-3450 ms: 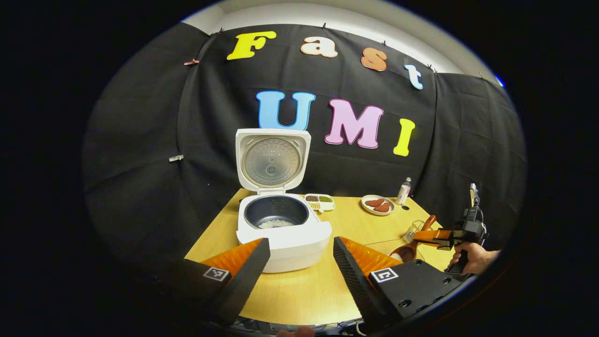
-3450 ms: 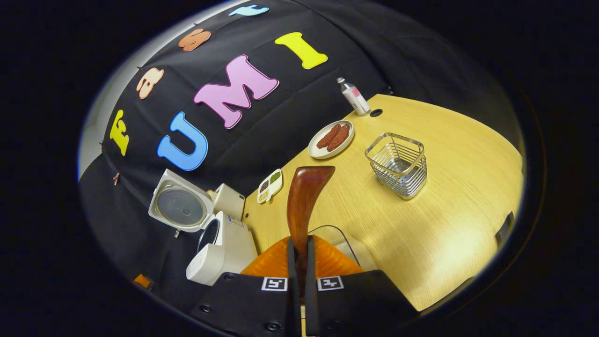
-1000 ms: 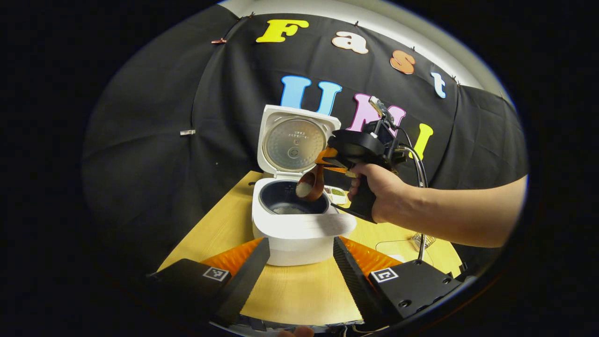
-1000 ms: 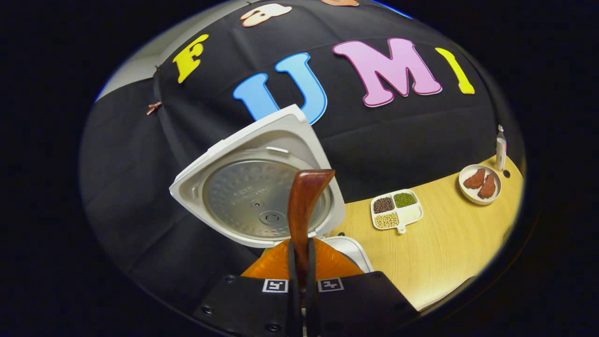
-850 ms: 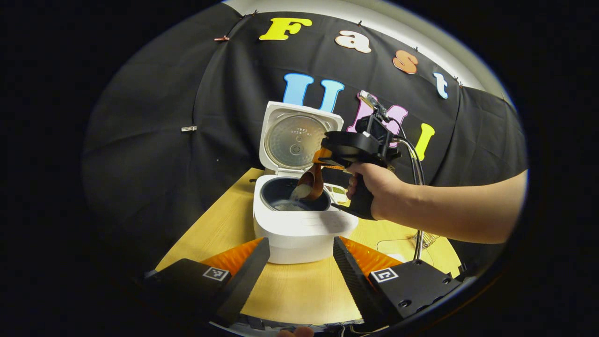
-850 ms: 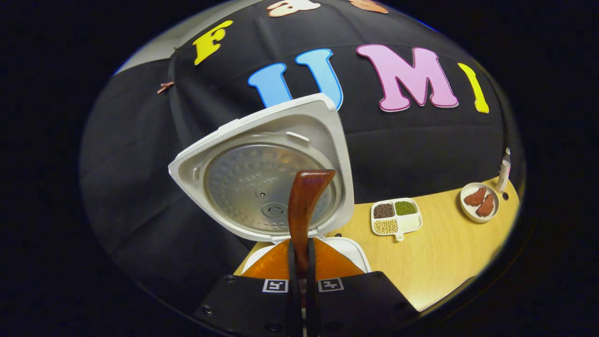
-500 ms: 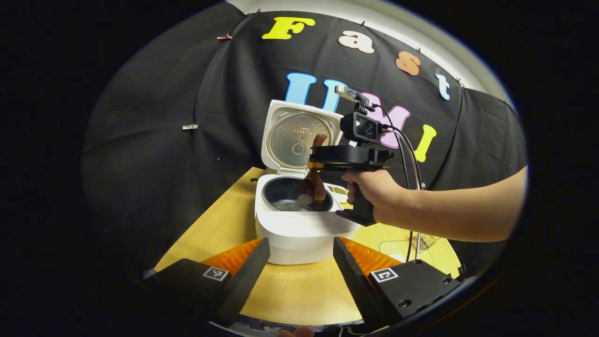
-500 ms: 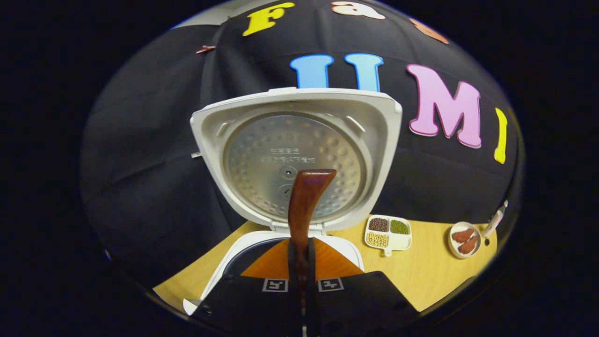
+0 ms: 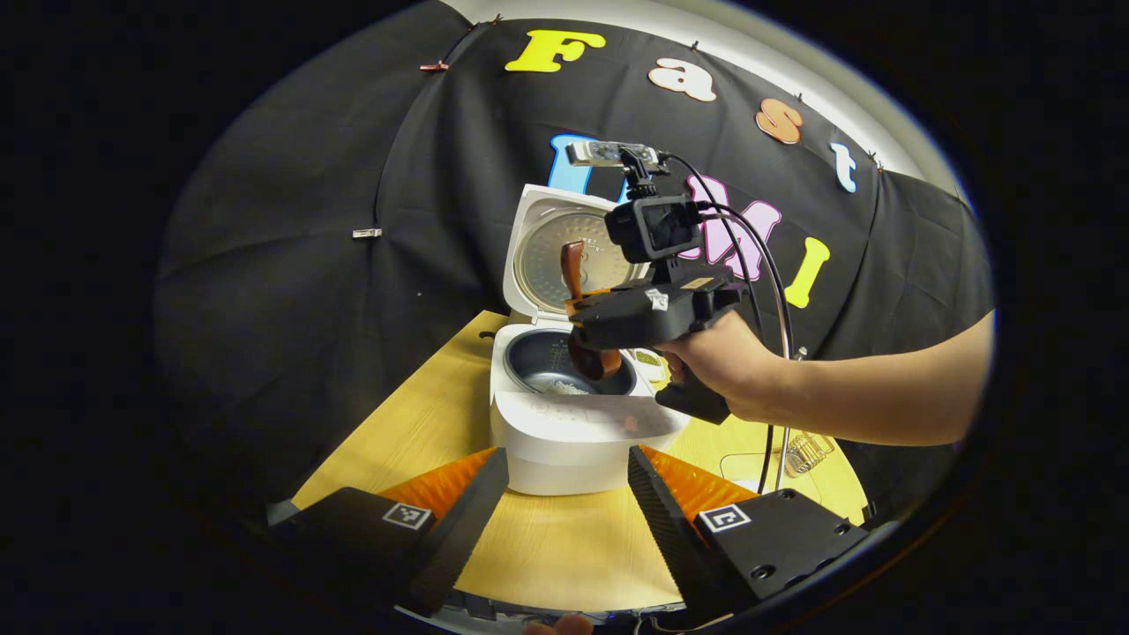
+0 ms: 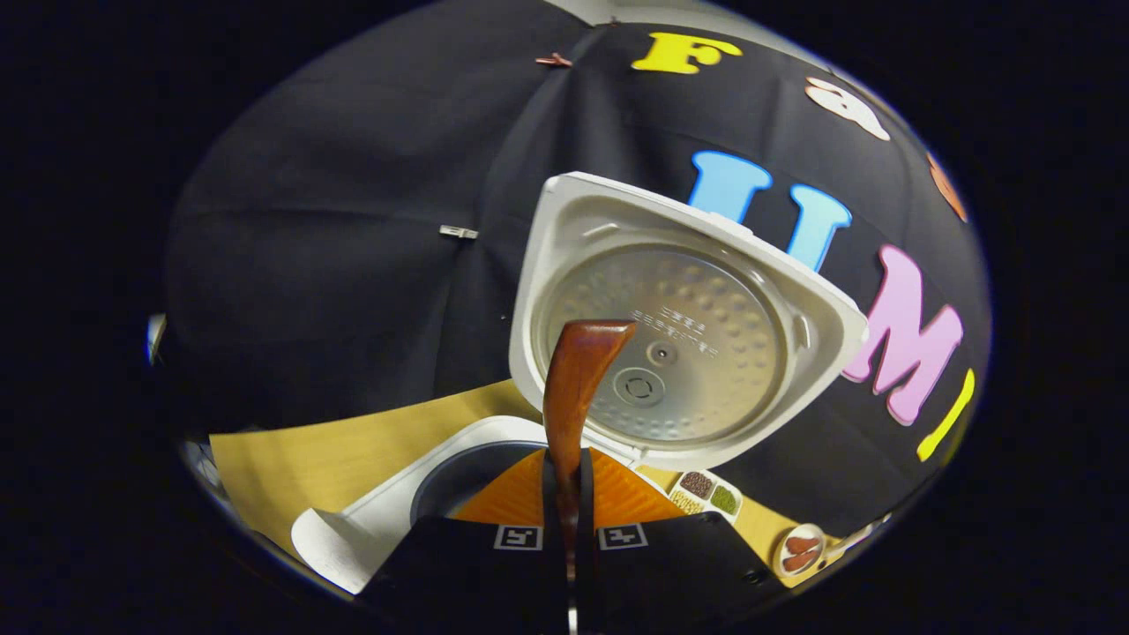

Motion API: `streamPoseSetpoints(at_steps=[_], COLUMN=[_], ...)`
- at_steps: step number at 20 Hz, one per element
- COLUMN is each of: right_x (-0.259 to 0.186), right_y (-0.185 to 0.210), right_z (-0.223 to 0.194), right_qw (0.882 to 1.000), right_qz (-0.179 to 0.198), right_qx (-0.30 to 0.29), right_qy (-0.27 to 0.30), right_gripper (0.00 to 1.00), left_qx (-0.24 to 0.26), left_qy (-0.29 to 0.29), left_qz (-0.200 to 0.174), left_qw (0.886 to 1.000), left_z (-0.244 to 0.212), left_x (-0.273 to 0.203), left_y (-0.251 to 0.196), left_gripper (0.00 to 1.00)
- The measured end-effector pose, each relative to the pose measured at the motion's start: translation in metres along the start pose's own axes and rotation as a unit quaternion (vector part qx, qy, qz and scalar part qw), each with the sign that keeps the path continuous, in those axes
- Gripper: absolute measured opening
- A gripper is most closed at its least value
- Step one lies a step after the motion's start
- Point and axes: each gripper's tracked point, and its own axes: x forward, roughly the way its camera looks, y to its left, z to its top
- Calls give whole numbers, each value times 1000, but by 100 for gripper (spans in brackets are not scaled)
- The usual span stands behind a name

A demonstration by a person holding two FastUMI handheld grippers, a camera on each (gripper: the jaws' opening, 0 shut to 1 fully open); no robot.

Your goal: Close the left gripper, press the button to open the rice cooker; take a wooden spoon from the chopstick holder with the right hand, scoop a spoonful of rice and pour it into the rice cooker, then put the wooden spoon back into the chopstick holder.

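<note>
The white rice cooker [image 9: 582, 428] stands with its lid [image 9: 564, 256] up; white rice [image 9: 564, 386] lies in its dark inner pot [image 9: 538, 357]. A hand holds my right gripper [image 9: 584, 309] above the pot, shut on the wooden spoon [image 9: 596, 360]. The spoon's bowl hangs tipped just over the pot and its handle points up. In the right gripper view the spoon handle [image 10: 575, 384] rises from the right gripper [image 10: 564, 494] before the lid's inner plate [image 10: 675, 348], with the pot [image 10: 454, 481] below. My left gripper [image 9: 564, 516] is open and empty in front of the cooker.
A wire chopstick holder [image 9: 807, 450] stands on the wooden table [image 9: 414, 423], right of the cooker, behind the person's forearm. A divided tray of beans [image 10: 706, 494] and a small plate of red pieces [image 10: 798, 551] lie behind the cooker.
The right gripper has rolled over above the pot. The spoon has tipped from level to handle-up and its rice has fallen into the pot. The left gripper stays open and still.
</note>
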Motion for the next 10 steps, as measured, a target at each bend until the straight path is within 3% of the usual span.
streamPoseSetpoints(at_steps=[7, 8, 10], right_x=[-10, -11, -13], right_y=[7, 8, 8], right_z=[1, 1, 1], right_qw=[994, 993, 992], right_qz=[-7, -7, -8], right_qx=[-107, -116, -126], right_qy=[-4, -5, -5], right_gripper=[8, 12, 8], left_qx=[3, 3, 3], left_qy=[0, 0, 2], left_qz=[-9, -11, -13], left_qw=[1000, 1000, 1000], left_z=[3, 2, 1], left_x=[-2, -2, -2], left_y=[-6, -7, -8], left_gripper=[94, 94, 94])
